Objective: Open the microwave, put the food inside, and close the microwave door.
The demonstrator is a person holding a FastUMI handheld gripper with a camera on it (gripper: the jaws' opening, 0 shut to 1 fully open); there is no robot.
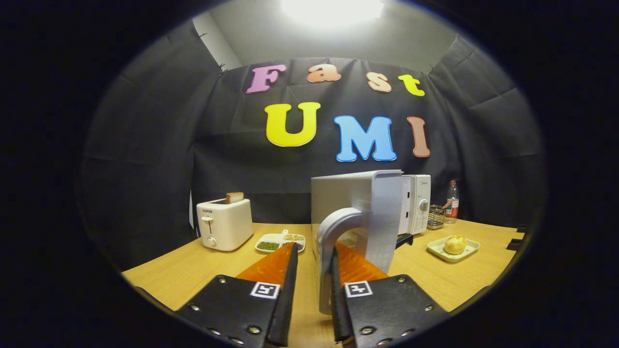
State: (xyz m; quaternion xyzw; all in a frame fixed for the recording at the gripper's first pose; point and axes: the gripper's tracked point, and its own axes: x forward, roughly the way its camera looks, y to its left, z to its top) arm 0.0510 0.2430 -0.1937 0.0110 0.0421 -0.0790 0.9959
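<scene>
Claw [313, 263]: nearest the camera; fingers parted, a gap between them, clamped on nothing.
Door handle [333, 241]: arched bar, standing in the gap between the fingers, close against the inner face of the right finger; contact with the left finger not evident. Judged hooked rather than pinched, so that a sideways pull swings the door.
Microwave door [360, 212]: swung well out toward the claw, seen nearly edge-on, rising just above and ahead of the fingertips. Judged open far enough, or nearly so, for loading.
Microwave [416, 203]: body beyond the door and to the right of the claw, control panel with knob facing forward. Cavity hidden behind the door; contents not determinable.
Food [455, 244]: pale round bun on a small tray [437, 249], on the worktop [193, 275], ahead and to the right of the right finger, well apart from it. Not yet inside; placed within easy reach of the opening.
Toaster [224, 223]: ahead and left of the left finger, slice standing in slot; no part in the task.
Divided dish [280, 241]: grains in compartments, just beyond the left fingertip.
Bottle [452, 202] and wire rack [436, 216]: far right, behind the microwave.
Stage: opening step at or near completion; loading and closing outstanding.
Risk: handle slipping free of the parted fingers.
</scene>
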